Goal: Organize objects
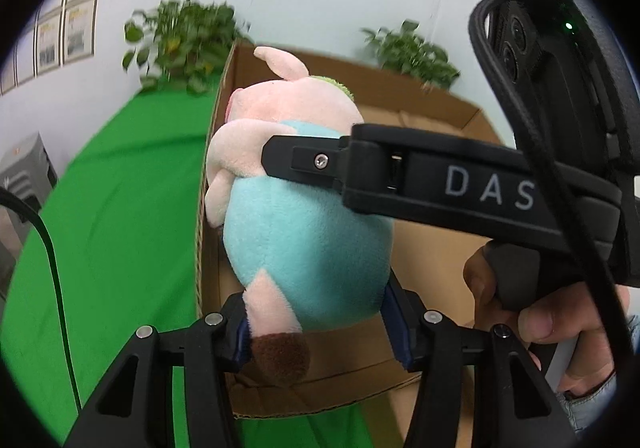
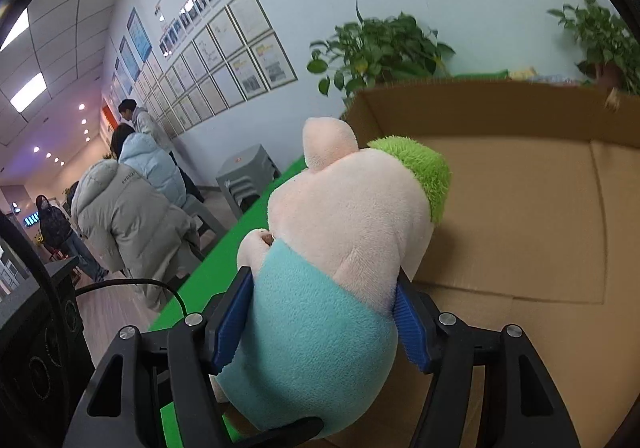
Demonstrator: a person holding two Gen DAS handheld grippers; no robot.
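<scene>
Green-covered worktop (image 1: 104,216) on the left, open cardboard box (image 1: 432,104) on it to the right; plush pig (image 1: 304,232) is held in the air over the box's near-left corner, not yet inside.

Left hand-held gripper (image 1: 316,324) is clamped on the pig's lower end, by the leg and brown foot; the blue pads (image 1: 394,312) are pressed into the fabric on both sides. Right hand-held gripper (image 2: 320,324) is clamped across the teal belly, pads sunk in; its finger is seen crossing the toy in the left wrist view, with the person's hand (image 1: 548,312) behind it.

Step judged to be: lowering the pig into the box. To be done well: both grips kept firm and moved together so the soft body is not twisted or stretched; the toy carried clear of the left wall (image 1: 208,168) before descent; it should be set down on the box floor (image 2: 520,216), not dropped; one grip released first, then the other; jaws withdrawn upward without the fabric being snagged.
</scene>
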